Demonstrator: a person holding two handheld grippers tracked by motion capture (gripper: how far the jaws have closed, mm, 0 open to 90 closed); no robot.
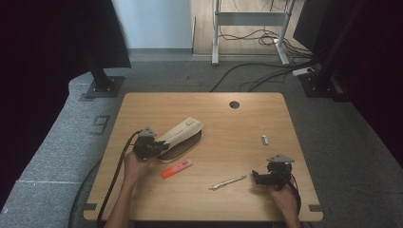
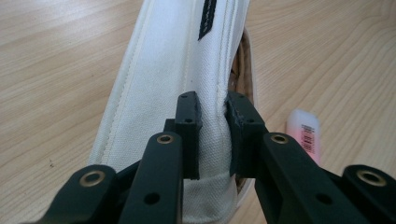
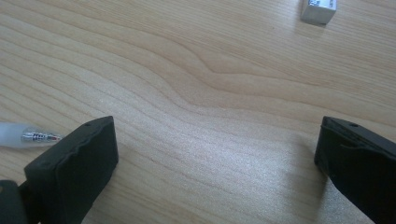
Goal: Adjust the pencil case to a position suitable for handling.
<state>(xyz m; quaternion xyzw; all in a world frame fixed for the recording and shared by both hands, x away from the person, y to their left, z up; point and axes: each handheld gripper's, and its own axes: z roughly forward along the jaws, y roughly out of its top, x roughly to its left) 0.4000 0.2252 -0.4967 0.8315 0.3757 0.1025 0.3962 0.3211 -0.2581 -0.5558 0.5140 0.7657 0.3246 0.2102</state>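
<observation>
At far left on the wood-grain table, the left claw is clenched on a cream canvas pouch's stitched edge; a small dark tab on the fabric is unreadable. Just beside lies an orange highlighter, then a slim whitish pen. The right claw stands released over bare wood.

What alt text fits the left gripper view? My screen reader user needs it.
The left gripper pinches the edge of a white fabric pouch lying on a wooden table. A pink marker lies beside it.
</observation>
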